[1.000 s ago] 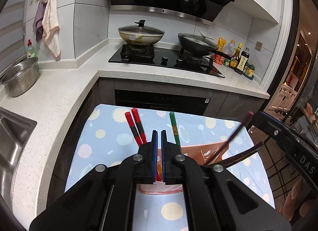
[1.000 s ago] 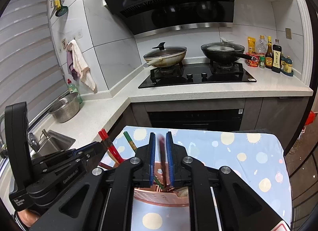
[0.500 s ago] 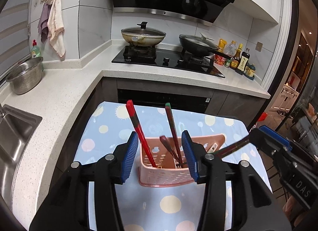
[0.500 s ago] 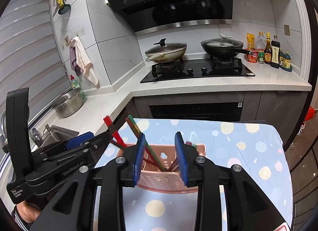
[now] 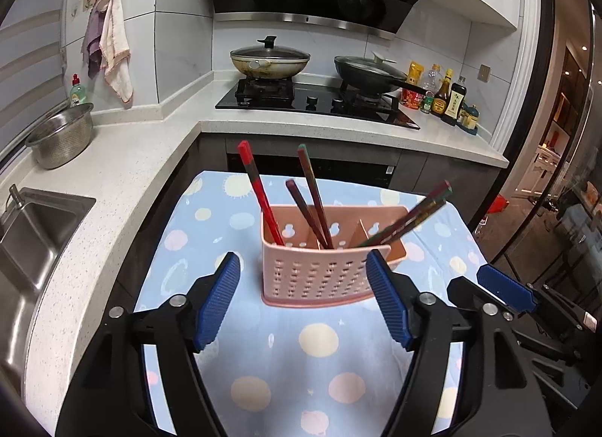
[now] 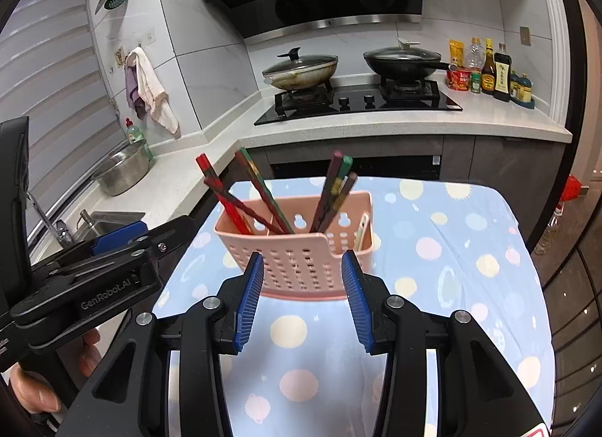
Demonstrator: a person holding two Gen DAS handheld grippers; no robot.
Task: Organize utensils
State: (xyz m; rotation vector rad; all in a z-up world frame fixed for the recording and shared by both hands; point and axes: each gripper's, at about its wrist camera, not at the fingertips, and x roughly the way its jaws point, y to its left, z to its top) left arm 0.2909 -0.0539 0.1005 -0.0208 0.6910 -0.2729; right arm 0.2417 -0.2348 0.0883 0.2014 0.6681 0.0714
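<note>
Now the pink basket point(image 5: 316, 275) holds leaning chopsticks point(image 5: 259, 192), both hand-held grippers point(image 5: 303, 299) point(image 6: 303, 299) spread, gripping nothing.

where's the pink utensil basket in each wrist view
Left wrist: pink basket at centre, between and beyond the open left gripper.
Right wrist: pink basket centre-left, just past the open right gripper.
Shared landmark: lidded wok on the stove.

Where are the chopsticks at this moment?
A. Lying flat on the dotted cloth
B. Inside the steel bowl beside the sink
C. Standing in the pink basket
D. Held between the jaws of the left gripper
C: the chopsticks lean upright inside the pink basket, and no jaws hold them.
</note>
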